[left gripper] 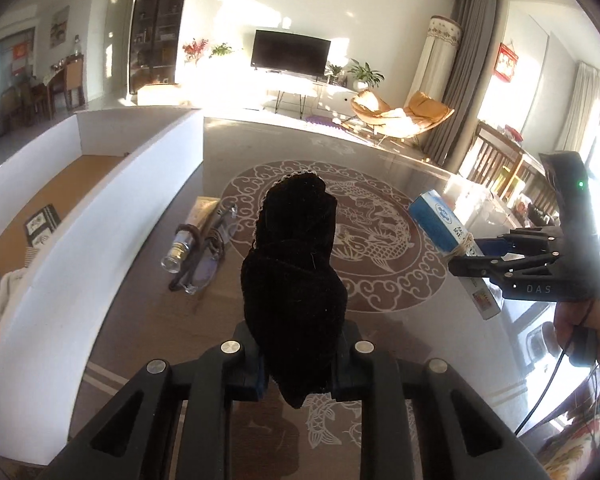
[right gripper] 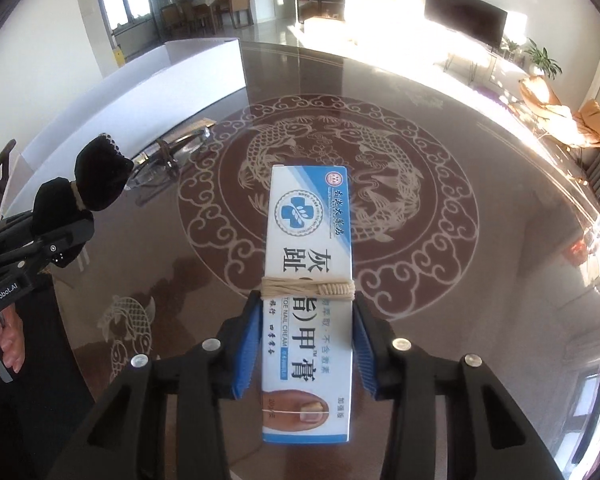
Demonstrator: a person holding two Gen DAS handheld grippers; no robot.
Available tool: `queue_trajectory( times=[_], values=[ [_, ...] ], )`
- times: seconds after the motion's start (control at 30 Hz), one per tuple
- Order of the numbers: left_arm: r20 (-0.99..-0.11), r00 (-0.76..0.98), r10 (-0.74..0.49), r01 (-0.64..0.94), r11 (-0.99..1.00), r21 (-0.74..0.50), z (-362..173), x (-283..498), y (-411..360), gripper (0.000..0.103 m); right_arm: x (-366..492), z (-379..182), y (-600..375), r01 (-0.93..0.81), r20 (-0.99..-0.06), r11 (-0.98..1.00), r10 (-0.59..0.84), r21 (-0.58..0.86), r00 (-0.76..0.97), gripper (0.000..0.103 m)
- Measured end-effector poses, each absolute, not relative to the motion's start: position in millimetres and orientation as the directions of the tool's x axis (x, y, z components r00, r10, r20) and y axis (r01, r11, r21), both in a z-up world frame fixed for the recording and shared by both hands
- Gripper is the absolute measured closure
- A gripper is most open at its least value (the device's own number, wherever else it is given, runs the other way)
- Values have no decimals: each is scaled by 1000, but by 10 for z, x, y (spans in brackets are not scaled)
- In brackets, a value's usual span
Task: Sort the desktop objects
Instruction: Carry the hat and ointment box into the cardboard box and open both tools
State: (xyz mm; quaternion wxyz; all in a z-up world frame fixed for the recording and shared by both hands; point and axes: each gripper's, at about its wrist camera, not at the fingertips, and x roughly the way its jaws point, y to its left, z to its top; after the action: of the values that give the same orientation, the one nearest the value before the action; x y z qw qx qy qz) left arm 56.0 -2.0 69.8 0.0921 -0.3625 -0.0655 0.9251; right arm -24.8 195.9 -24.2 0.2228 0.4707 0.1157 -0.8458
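Two tongs are lifted over the bench (right gripper: 500, 240), each pinching one thing. Nearest in the right wrist view, the right tongs (right gripper: 306, 344) press their blue pads (right gripper: 246, 354) against the long sides of a blue and white carton (right gripper: 310, 280) that stands clear of the bench top. Its face reads "TOE NAIL CREAM" beside large Chinese characters, with a round blue cross emblem farther up and a picture of a toenail at the near end. A pale elastic band (right gripper: 308, 290) is wound around its middle, just ahead of the pads. At the left edge, a label on the left tongs' body reads "GenRobot.AI".

In the left wrist view, the left tongs (left gripper: 300, 376) are pressed together on a black velvet pouch (left gripper: 296, 276), bunched and soft, sticking up and forward from between the pads. To the right, the other tongs' body bears the letters "DAS".

Beyond, a pair of glasses (left gripper: 204, 264) and a tube with a clear cap (left gripper: 188, 236) lie on the bench beside a white-walled box (left gripper: 100, 216). The bench top carries an etched pattern of fish inside a ring of scrolls.
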Motion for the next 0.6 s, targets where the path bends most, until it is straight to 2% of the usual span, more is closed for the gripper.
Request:
queue_trajectory(
  times=[0.13, 0.23, 0.43, 0.6],
  values=[
    [-601, -786, 146, -38, -981, -189, 1156, 691, -617, 82, -355, 178, 1500, 562, -815, -827, -333, 11, -474, 60],
    [-595, -802, 50, 56, -986, -158, 1364, 651, -1178, 82, -504, 503, 965, 620, -778, -784, -412, 36, -475, 60],
    [-688, -720, -87, 273, -948, -166, 1135, 392, -2406, 82, -704, 985, -502, 749, -700, -653, -587, 113, -407, 60],
    [-771, -624, -123, 386, -907, -167, 780, 330, -3049, 82, -730, 824, -1715, 813, -711, -553, -646, 183, -279, 60]
  ],
)
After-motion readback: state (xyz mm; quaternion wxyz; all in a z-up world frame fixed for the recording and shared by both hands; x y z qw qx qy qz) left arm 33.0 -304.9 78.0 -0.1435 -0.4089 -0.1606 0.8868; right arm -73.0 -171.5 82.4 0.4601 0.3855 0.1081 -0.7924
